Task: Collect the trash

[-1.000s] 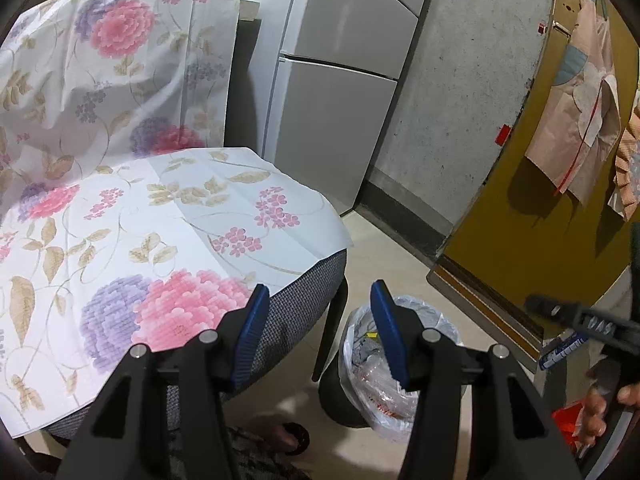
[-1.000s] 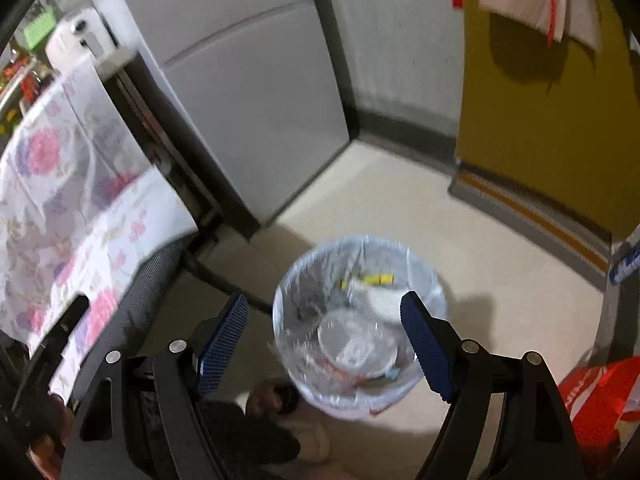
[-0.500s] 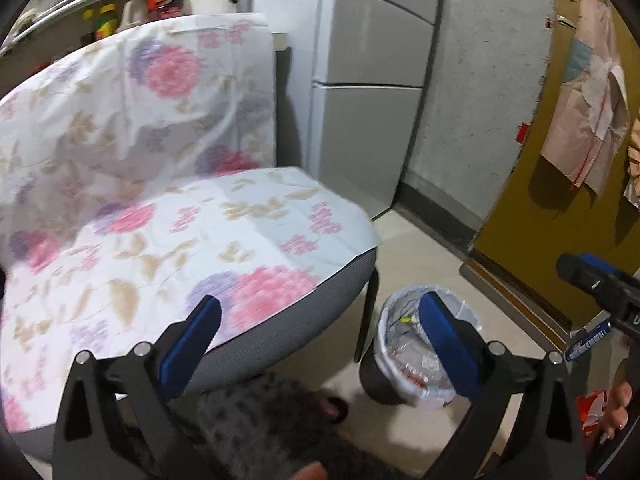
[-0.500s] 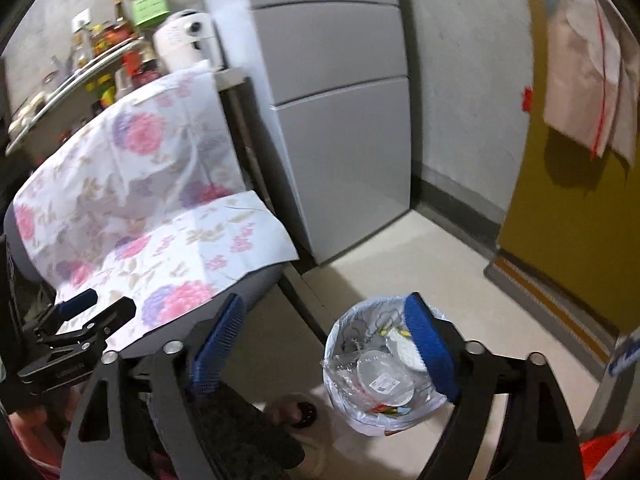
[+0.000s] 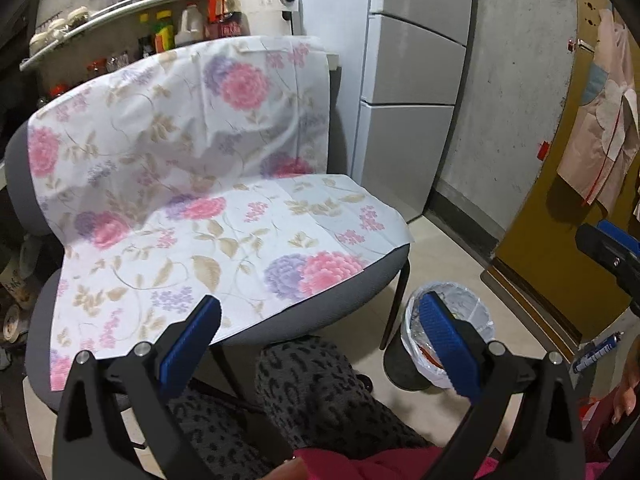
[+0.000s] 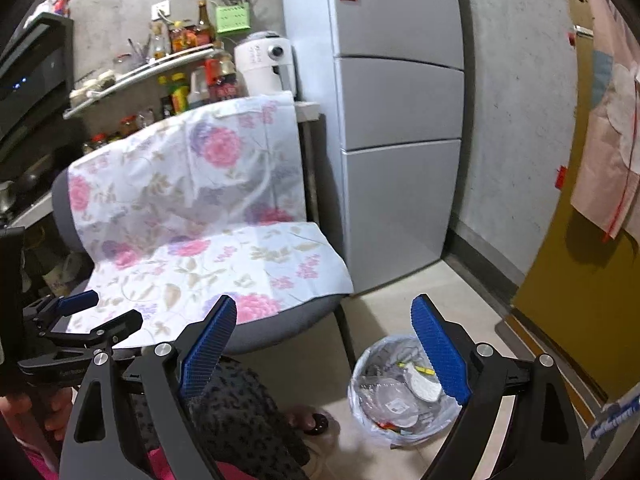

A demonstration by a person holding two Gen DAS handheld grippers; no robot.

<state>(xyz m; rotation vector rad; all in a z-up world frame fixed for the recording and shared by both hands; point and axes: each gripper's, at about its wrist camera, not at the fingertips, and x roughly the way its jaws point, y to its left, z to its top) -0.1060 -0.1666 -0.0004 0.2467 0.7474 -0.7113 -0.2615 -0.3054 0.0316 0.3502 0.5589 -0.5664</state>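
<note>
A small trash bin (image 6: 404,392) lined with a clear plastic bag stands on the floor beside the chair, holding plastic wrappers, a clear lid and a white piece. It also shows in the left wrist view (image 5: 460,320), partly behind a finger. My left gripper (image 5: 320,332) is open and empty, raised over the chair's front edge; it also shows in the right wrist view (image 6: 92,312). My right gripper (image 6: 324,344) is open and empty, above and left of the bin; its tip (image 5: 608,244) shows in the left wrist view.
A grey chair (image 5: 340,292) draped with a floral cloth (image 5: 192,208) fills the left. A silver fridge (image 6: 396,128) stands behind it, a yellow door (image 5: 568,248) at right. A shelf of bottles (image 6: 160,68) lines the back wall. The person's patterned leg (image 5: 320,392) is below.
Both grippers have pulled back and up from the bin, which now looks smaller and lower. The left gripper's jaws have opened wider. More of the chair and the shelf came into view.
</note>
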